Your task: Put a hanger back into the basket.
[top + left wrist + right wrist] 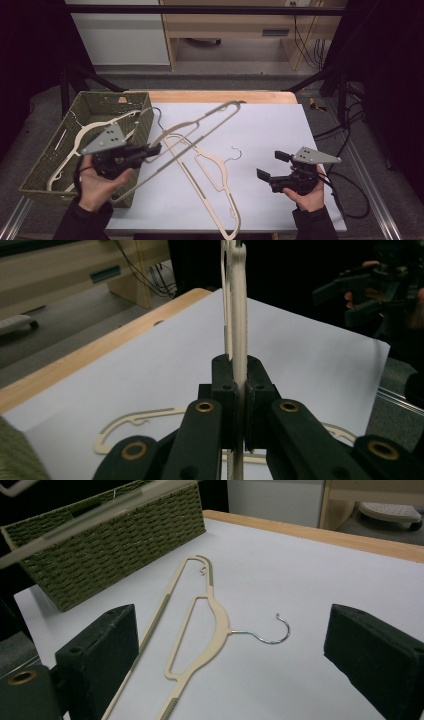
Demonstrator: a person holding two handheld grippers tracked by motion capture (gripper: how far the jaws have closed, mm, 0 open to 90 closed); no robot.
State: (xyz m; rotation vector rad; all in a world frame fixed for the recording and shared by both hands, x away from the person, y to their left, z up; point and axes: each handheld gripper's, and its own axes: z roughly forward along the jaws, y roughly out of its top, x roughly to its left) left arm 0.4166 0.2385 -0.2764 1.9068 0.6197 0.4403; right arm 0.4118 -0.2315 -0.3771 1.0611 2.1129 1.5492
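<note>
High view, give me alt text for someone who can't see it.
The left gripper holds a beige hanger lifted beside a green woven basket. A second hanger lies flat on the white table, and the right gripper waits open.

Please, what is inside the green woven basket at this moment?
Inside the green woven basket lies at least one cream hanger, its thin wire hook towards the far wall. The left gripper and hand cover the basket's near right part, so more may be there.

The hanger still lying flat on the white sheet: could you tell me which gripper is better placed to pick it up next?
Right, most likely. The right gripper is open and empty, facing the flat hanger, while the left gripper is shut on a raised hanger.
</note>
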